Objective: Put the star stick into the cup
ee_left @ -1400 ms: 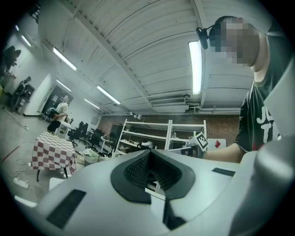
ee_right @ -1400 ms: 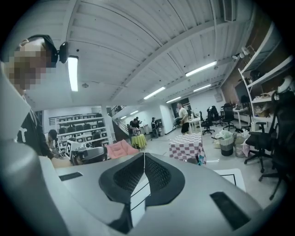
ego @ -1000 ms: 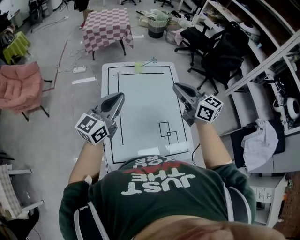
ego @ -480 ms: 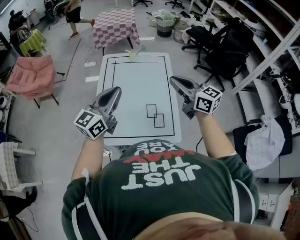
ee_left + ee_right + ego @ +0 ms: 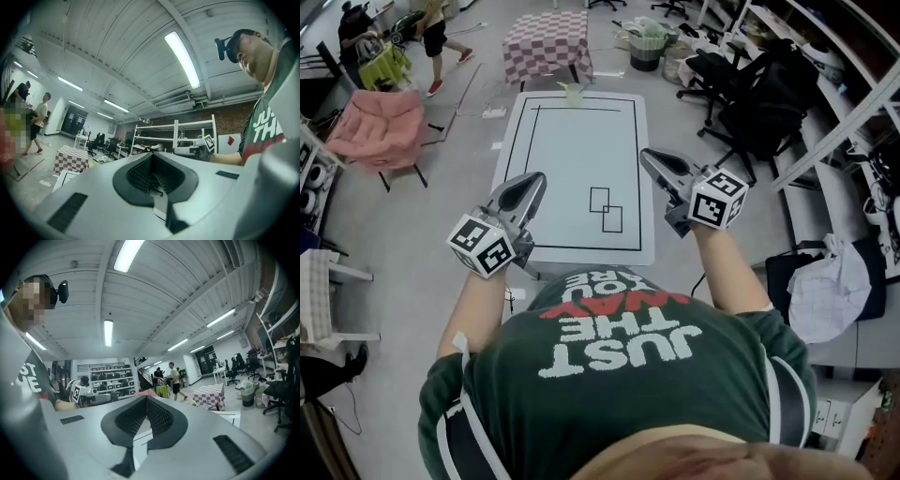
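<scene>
A small yellow-green cup (image 5: 572,92) stands at the far edge of the white table (image 5: 577,216) marked with black lines. The star stick is too small to make out beside it. I hold both grippers level at chest height, short of the table's near end. My left gripper (image 5: 532,180) hangs over the floor off the table's left edge, jaws together and empty, as the left gripper view (image 5: 152,154) shows. My right gripper (image 5: 647,156) sits at the table's right edge, also shut on nothing (image 5: 146,397).
Behind the white table are a checkered-cloth table (image 5: 547,42) and a bin (image 5: 647,47). A pink chair (image 5: 380,127) stands to the left, black office chairs (image 5: 741,89) and shelving to the right. Two people (image 5: 431,28) move at the far left.
The white table has slid away from me: earlier both grippers hung over its middle, now they are back at its near end. Both stay shut.
</scene>
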A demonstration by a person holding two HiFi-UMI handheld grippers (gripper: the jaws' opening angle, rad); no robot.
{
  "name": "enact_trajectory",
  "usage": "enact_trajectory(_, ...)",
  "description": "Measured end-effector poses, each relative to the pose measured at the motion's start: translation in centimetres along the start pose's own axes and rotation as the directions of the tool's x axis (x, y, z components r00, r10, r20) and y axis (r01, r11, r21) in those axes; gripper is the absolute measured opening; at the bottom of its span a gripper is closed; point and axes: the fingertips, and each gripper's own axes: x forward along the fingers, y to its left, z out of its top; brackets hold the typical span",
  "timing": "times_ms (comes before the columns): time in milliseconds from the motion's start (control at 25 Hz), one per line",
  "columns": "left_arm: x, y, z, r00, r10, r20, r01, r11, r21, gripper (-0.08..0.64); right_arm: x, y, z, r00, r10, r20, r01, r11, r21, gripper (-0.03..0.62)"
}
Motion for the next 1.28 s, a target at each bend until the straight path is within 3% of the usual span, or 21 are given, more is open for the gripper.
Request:
enact_trajectory(640, -6.4, 3.5, -1.0, 0.993, -0.110, -0.051, 0.108, 0.993, -0.050, 0.009, 4.7, 7.3, -4.3, 0.999, -0.039, -0.010, 0.039, 0.998, 0.058, 0.035)
enact_trajectory(1000, -6.9, 5.2, -2.3, 0.988, -0.143, -0.063, 0.138, 0.987, -0.084, 0.009, 6.5, 7.3, -5.4, 0.998, -0.054, -0.018, 0.055, 0.995, 0.080, 0.034)
enact_trajectory(1280, -6.5, 6.0, -2.1, 0.988, -0.143, -0.053, 0.138, 0.987, -0.088, 0.009, 7.4, 7.0, -5.4, 0.997, -0.057, -0.043, 0.058, 0.998, 0.022, 0.034)
